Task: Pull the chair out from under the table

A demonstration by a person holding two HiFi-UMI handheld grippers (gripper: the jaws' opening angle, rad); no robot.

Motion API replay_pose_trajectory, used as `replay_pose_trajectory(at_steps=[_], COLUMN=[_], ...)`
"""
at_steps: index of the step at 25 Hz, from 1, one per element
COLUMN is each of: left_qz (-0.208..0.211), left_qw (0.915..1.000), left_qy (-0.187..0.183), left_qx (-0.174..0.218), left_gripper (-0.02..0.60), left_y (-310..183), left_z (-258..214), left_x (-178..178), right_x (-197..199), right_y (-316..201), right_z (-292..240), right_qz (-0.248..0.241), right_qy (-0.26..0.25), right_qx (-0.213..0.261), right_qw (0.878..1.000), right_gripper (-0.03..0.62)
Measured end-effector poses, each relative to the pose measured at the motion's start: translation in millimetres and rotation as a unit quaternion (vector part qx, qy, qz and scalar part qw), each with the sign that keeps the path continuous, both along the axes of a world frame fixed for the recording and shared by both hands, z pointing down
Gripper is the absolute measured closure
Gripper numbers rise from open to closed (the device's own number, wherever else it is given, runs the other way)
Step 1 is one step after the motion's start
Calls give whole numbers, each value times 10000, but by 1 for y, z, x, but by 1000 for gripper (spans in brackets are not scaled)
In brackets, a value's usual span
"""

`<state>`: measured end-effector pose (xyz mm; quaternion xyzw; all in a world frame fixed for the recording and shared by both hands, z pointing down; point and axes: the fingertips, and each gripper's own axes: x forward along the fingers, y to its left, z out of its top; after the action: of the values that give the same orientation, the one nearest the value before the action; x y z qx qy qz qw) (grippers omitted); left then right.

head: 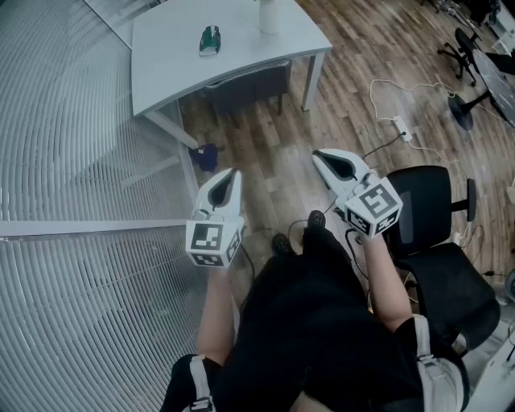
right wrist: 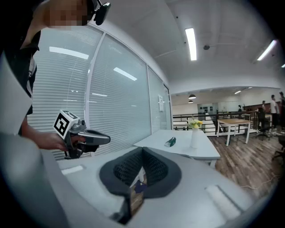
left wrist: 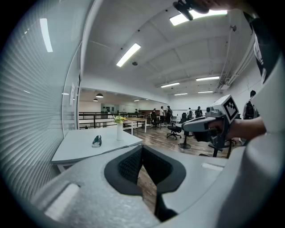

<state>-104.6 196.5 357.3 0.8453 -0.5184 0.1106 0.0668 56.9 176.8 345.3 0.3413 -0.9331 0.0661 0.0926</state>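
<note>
The dark chair point(head: 248, 84) is tucked under the white table point(head: 177, 56) at the top of the head view, with only its backrest showing below the table's edge. My left gripper point(head: 233, 173) and right gripper point(head: 318, 154) hover in the air over the wooden floor, well short of the chair, and both point toward the table. Both are shut with nothing between the jaws. In the left gripper view the closed jaws point(left wrist: 141, 149) face the table point(left wrist: 80, 144), with the right gripper point(left wrist: 184, 127) at the right. In the right gripper view the closed jaws point(right wrist: 142, 152) face the table point(right wrist: 198, 151), with the left gripper point(right wrist: 107, 138) at the left.
On the table lie a green object point(head: 210, 40) and a white vase point(head: 269, 16). A blue thing point(head: 206, 157) lies on the floor by a table leg. A black office chair point(head: 434, 241) stands right beside me. A power strip with cable point(head: 401, 127) lies on the floor. A blinded glass wall point(head: 72, 161) runs along the left.
</note>
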Motion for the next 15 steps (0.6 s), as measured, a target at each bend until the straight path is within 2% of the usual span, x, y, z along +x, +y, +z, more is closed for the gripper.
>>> replay_pose_trajectory(at_steps=[8, 12, 15], left_qz=[18, 65, -47], left_qw=[9999, 9999, 9997], left_qy=[-72, -19, 84], left_qx=[70, 127, 236], left_gripper=[571, 571, 571], left_y=[0, 4, 6], left_z=[-4, -6, -10], left_x=[9, 12, 12], right_x=[-5, -10, -8], right_y=[3, 8, 4], right_z=[-5, -5, -2], right_qz=[-114, -241, -8], right_qy=[31, -96, -196], right_qx=[129, 9, -123], right_qw=[9998, 9997, 9997], right_gripper=[591, 591, 591])
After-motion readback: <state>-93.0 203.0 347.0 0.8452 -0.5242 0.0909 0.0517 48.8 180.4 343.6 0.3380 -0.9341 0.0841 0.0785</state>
